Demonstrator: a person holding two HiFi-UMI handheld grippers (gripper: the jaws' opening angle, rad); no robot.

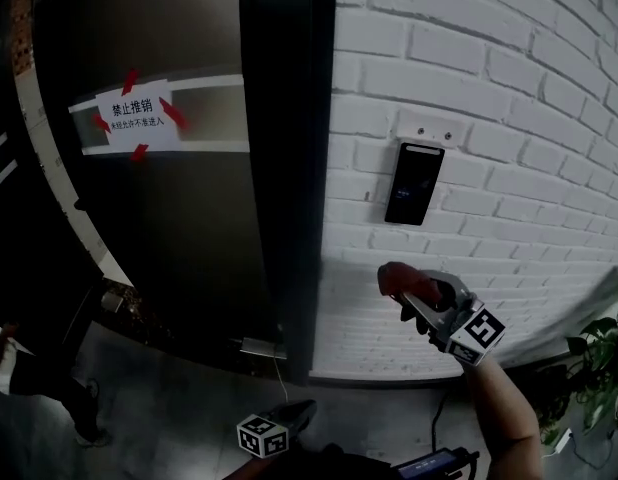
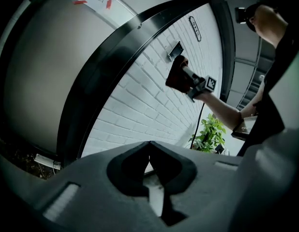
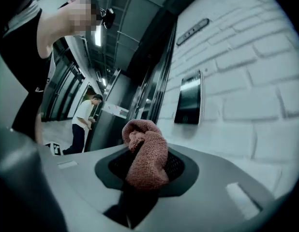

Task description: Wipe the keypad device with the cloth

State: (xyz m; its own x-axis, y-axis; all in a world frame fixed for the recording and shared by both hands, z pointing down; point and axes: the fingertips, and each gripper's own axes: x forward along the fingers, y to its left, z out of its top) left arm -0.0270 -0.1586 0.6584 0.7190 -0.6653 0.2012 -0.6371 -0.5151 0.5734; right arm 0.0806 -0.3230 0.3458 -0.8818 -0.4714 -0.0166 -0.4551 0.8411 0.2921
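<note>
A black keypad device (image 1: 414, 184) hangs on the white brick wall (image 1: 509, 118); it also shows as a dark panel (image 3: 189, 99) in the right gripper view. My right gripper (image 1: 397, 286) is shut on a reddish-brown cloth (image 3: 145, 153), bunched between its jaws, and is held below the keypad device, apart from it. The cloth (image 1: 405, 279) sticks out toward the wall. My left gripper (image 1: 299, 411) hangs low near the floor; its jaws meet at the tips (image 2: 149, 146) with nothing between them.
A dark metal door (image 1: 179, 168) with a taped paper notice (image 1: 137, 120) stands left of the wall, framed by a black post (image 1: 289, 168). A potted plant (image 1: 594, 363) sits at lower right. A person in a white shirt (image 3: 82, 124) stands farther off.
</note>
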